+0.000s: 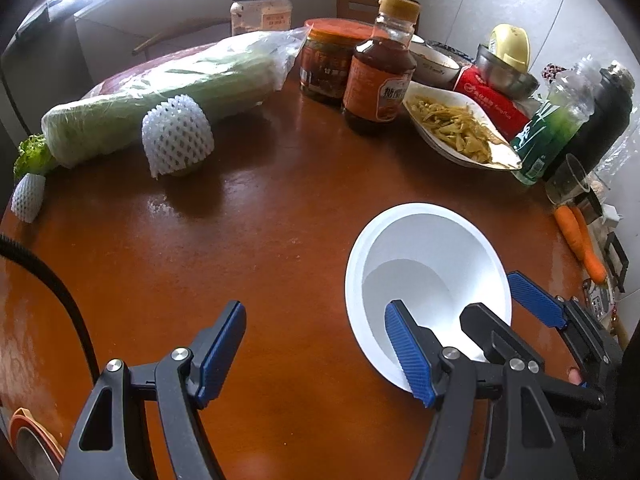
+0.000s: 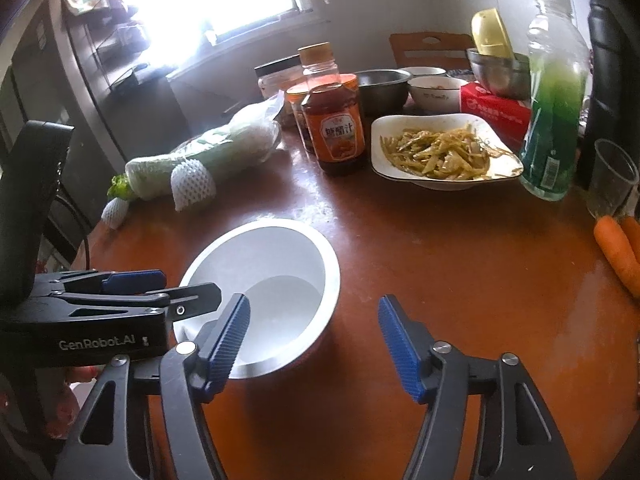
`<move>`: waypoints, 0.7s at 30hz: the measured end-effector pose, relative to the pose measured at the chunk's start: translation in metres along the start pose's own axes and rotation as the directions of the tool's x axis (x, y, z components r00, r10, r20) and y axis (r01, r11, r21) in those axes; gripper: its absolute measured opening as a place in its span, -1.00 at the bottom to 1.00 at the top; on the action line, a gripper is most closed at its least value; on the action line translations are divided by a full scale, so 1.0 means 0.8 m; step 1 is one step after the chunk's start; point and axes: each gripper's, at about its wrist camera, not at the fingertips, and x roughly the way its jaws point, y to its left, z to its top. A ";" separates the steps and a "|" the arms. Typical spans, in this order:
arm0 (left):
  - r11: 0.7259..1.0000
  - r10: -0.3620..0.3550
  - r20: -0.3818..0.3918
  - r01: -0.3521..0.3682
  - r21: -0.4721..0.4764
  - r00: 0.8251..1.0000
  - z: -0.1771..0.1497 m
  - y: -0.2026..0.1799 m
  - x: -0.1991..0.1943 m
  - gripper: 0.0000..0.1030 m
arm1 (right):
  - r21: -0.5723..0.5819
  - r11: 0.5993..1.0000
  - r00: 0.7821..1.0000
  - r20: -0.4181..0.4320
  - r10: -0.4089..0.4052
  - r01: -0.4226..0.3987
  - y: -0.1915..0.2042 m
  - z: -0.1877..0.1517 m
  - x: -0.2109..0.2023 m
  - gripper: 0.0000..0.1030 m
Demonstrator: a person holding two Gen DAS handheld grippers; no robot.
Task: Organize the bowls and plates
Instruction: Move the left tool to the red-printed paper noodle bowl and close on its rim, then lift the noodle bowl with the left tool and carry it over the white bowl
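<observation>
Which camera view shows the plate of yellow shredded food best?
The right wrist view shows the plate of shredded food best: its whole rim and the food are visible from the front. In the left wrist view the plate sits toward the right edge, stretched by the lens, so its shape is harder to read.

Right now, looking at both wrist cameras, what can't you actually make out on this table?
- White bowl: near rim hidden in both views by gripper fingers.
- Right gripper: whether a finger touches the bowl is unclear in the left wrist view.
- Orange-rimmed item: cut off by the left wrist view's bottom-left edge.
- Steel bowl: contents hidden by its wall, right wrist view.
- Carrots: cut off at the right edge.
</observation>
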 end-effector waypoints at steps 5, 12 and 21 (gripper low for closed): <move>1.000 -0.007 -0.021 0.007 0.000 1.000 0.000 -0.001 0.005 0.30 | 0.003 1.000 1.000 -0.016 0.010 -0.009 0.003 -0.002 0.006 0.14; 0.997 -0.072 -0.059 0.071 -0.012 0.996 -0.002 -0.003 0.013 -0.12 | -0.007 1.000 1.000 -0.021 0.014 -0.014 0.007 -0.004 0.008 0.00; 0.992 -0.128 -0.039 0.128 -0.001 0.991 -0.007 -0.005 -0.006 -0.39 | -0.001 0.999 0.999 -0.007 0.046 -0.046 0.016 -0.007 -0.002 -0.24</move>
